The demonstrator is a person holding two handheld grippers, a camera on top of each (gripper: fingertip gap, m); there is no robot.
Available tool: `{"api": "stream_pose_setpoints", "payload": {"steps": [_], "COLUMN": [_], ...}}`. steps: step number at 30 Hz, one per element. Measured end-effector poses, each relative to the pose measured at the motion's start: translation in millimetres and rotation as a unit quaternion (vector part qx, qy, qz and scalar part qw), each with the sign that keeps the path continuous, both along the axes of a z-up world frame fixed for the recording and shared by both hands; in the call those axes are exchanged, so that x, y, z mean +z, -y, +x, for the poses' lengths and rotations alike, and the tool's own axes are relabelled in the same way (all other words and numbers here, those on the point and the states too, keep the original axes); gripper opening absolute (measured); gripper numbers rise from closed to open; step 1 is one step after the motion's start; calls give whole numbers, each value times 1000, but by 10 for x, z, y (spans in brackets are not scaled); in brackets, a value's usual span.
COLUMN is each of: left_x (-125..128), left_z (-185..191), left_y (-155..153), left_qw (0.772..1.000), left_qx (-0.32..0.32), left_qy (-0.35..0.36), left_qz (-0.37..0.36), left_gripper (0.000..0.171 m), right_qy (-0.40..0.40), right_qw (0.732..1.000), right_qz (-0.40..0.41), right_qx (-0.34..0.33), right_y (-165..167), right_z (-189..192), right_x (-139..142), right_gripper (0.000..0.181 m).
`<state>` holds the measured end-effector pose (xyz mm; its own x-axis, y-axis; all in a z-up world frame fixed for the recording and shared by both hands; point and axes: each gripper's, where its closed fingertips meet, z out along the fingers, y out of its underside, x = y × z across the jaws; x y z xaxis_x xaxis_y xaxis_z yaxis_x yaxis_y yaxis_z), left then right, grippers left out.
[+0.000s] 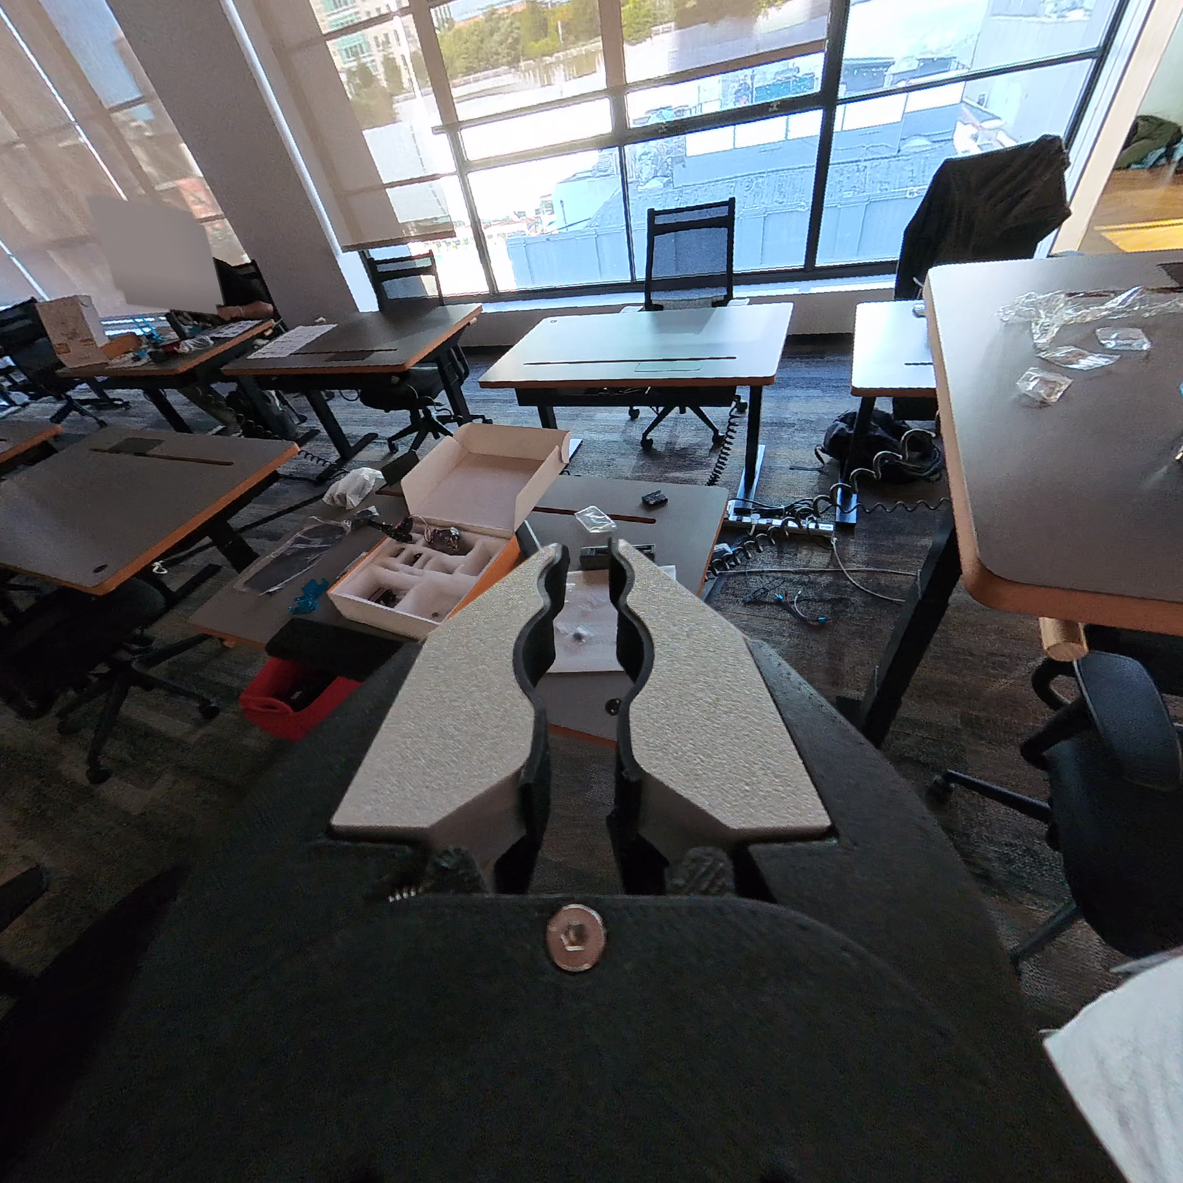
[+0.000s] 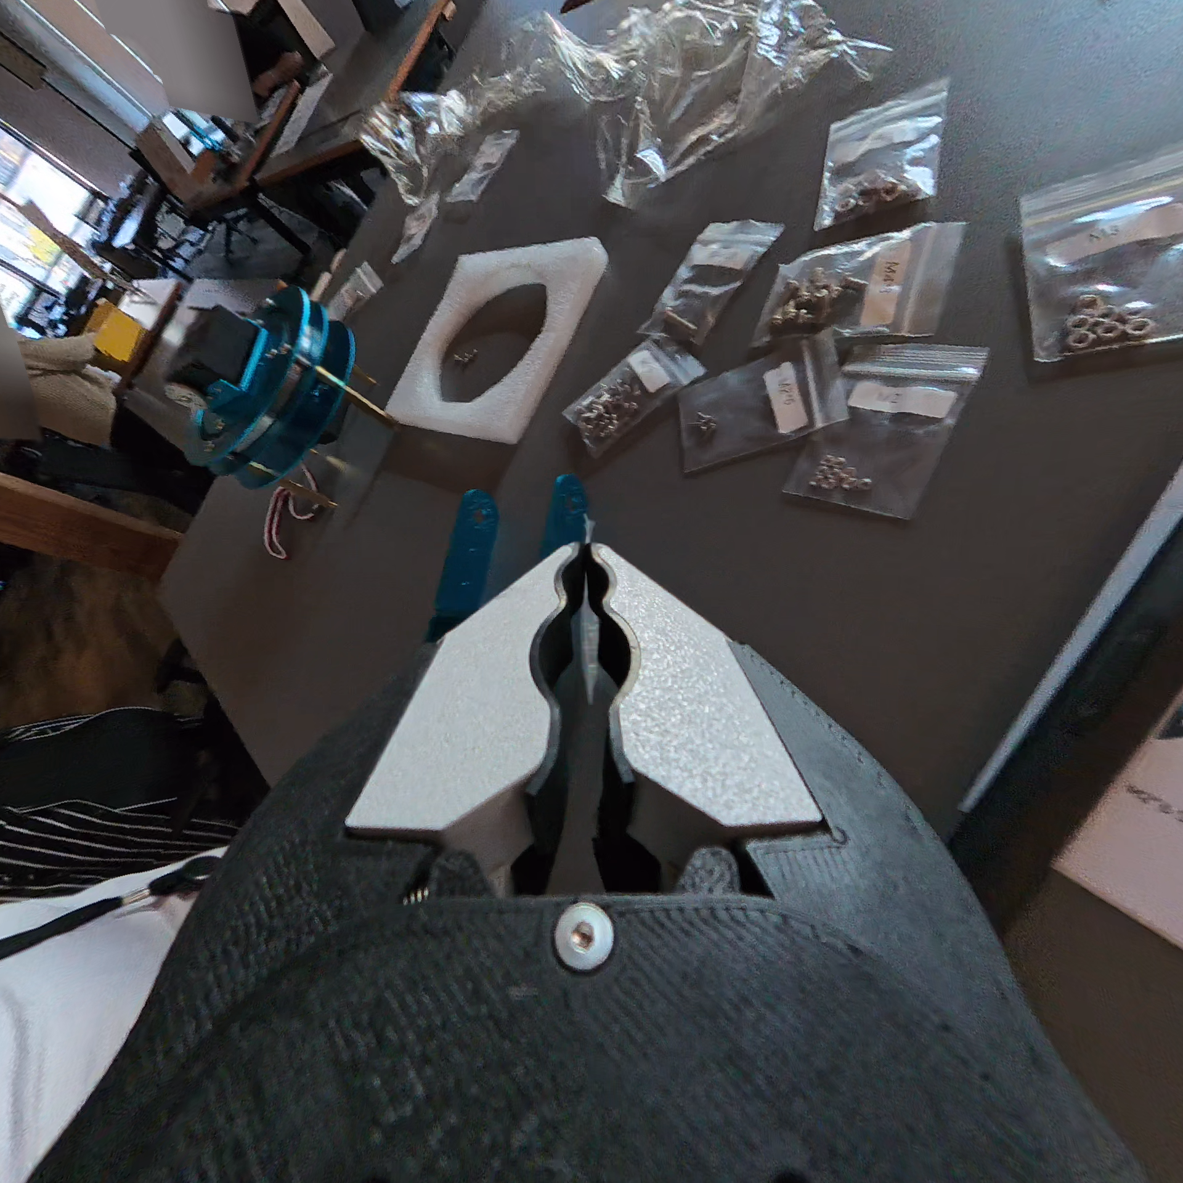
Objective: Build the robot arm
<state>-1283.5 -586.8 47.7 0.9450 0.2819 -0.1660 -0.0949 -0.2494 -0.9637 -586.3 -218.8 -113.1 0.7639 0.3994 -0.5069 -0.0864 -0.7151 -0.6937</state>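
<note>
Office room with tall windows (image 1: 640,128) and rows of dark, orange-edged benches.

Left wrist view: the left tool (image 1: 587,557) hangs in the air over the carpet, its jaws a little apart with nothing between them. It points at a low dark bench (image 1: 678,512) that carries an open white cardboard box with a foam insert (image 1: 448,544). A black mesh office chair (image 1: 688,256) stands by the windows, well apart.

Right wrist view: the right tool (image 2: 587,550) is above a grey bench (image 2: 768,608), its jaws pressed together on a thin pale sliver (image 2: 589,640) that runs along the gap and pokes out at the tips. What the sliver belongs to cannot be told. Just beyond the tips lie two flat blue pieces (image 2: 470,550), side by side; whether the nearer one touches the tool cannot be told.

Surroundings:
- Farther ahead lies a white foam square with an eye-shaped cut-out (image 2: 563,275).
- To its left is a round blue acrylic assembly with brass posts (image 2: 275,384), tilted on its side near the bench edge.
- To the right, small clear zip bags of metal hardware (image 2: 826,301) lie close together, some overlapping.
- Crumpled clear plastic wrapping (image 2: 640,83) lies at the far side.
</note>
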Motion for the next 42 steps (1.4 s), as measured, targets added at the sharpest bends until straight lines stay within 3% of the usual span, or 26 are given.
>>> {"api": "stream_pose_setpoints", "payload": {"steps": [8,10,11,14,16,19,21,25,31,35,39,42], "left_x": [-20,-29,-40,-98,-161,-301,-387,-465,-607,-618,-619,-652], "left_z": [162,194,206,227,216,105,-21,-286,-813,-1122,-1320,-1473], "left_y": [-140,-166,-175,-165,-103,69,232,680,1754,2431,2668,2502], "left_qw": [1000,1000,1000,999,999,999,999,998,992,983,982,987], "left_qx": [-15,-13,-13,-13,-9,6,18,35,113,173,182,155], "left_qy": [11,11,14,29,36,41,44,56,37,19,28,37], "left_qz": [4,4,4,5,3,-9,-17,-8,-41,-55,-29,3], "left_gripper": [11,11,11,12,13,14,16,17,18,18,17,17], "right_qy": [83,121,145,181,167,180,195,105,36,58,85,115], "right_qw": [996,992,989,980,962,896,868,860,838,812,805,803], "right_qz": [-37,-40,-31,81,215,406,457,490,520,560,557,559], "right_qx": [12,22,26,-10,-10,-13,7,98,160,156,183,174], "right_y": [-193,-206,-204,-148,20,290,395,662,1061,1167,1226,1201], "right_z": [390,442,468,373,-33,-750,-1295,-2583,-4078,-4739,-5100,-5030], "right_x": [-306,-372,-360,3,401,926,1099,1296,1136,1005,988,992], "right_gripper": [0,16,24,20,20,31,35,51,53,36,31,27]}}
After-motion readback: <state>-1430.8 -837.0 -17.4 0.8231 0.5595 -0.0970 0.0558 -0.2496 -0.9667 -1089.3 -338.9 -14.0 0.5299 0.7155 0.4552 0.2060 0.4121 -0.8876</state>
